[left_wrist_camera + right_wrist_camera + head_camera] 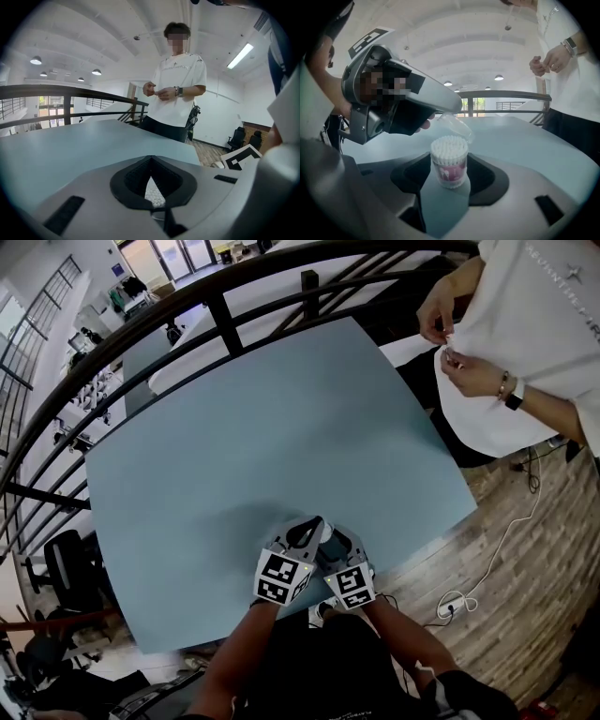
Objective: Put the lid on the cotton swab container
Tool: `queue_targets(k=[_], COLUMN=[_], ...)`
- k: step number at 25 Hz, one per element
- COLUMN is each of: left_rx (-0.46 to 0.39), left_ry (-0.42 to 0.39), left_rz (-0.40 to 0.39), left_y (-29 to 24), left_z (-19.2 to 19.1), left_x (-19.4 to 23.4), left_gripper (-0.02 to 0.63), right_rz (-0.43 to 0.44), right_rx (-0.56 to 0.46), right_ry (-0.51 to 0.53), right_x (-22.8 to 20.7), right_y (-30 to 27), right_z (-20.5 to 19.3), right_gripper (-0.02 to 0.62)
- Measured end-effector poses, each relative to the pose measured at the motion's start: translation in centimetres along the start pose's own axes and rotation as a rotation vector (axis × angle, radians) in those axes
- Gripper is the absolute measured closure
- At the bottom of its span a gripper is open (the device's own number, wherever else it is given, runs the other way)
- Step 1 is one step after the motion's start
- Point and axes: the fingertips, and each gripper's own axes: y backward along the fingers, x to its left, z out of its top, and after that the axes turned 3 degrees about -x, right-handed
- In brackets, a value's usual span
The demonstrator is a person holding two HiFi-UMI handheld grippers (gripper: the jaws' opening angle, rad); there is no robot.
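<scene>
Right tool (341,544) clamps the cotton swab container (449,161); left tool (302,536) (closed, seemingly gripping the lid (456,125)) holds it tilted just above.

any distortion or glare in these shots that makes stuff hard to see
Head view: the fisheye bends the railing into an arc; the table is evenly lit. Left gripper view: dark vignette at the corners, ceiling lamps glare. Right gripper view: the cotton swab container is sharp, but the clear lid nearly vanishes against the bright background.
</scene>
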Motion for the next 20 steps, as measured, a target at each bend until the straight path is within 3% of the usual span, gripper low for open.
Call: queue_targets(k=[20], left_rx=[-0.011], left_ry=[-0.034], left_rz=[0.015], left_y=[1.0], left_z=[-3.9], left_x=[-0.4], left_gripper=[0.595], right_rz=[0.02], right_rx=[0.03], right_ry=[-0.002], right_x=[0.1], right_y=[-0.1], right_z=[-1.2], right_gripper=[0.354])
